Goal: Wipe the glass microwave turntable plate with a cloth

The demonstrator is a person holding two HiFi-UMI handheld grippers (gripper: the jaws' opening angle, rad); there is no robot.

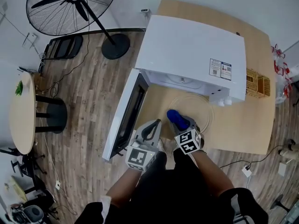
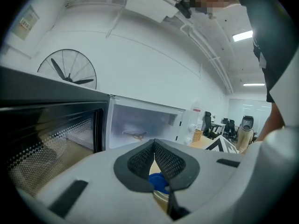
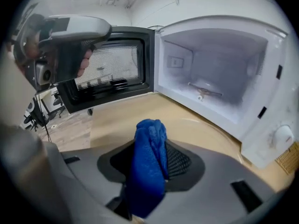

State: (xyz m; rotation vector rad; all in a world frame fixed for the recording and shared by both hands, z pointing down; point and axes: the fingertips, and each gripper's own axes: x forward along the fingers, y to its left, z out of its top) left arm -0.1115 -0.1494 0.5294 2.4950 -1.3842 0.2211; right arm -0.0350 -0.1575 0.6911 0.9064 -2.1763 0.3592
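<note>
- Head view: the glass turntable plate [image 1: 202,107] lies on the counter [image 1: 243,122] just in front of the open microwave [image 1: 191,50]. My right hand-held gripper [image 1: 181,122] carries the blue cloth [image 1: 174,116] over the plate's near side; I cannot tell if it touches. Nothing pins the plate, so I judge a hard stroke could slide it toward the counter's near edge.
- Left gripper view: my left hand-held gripper [image 2: 154,144] has its jaws pressed together on nothing, close to the open door [image 2: 46,134]. A careless swing could knock that door.
- Right gripper view: the jaws are clamped on a bunched fold of cloth that stands above the pads. The hold looks narrow, so dragging could tug the cloth loose, or the hard tips could scrape the glass.
</note>
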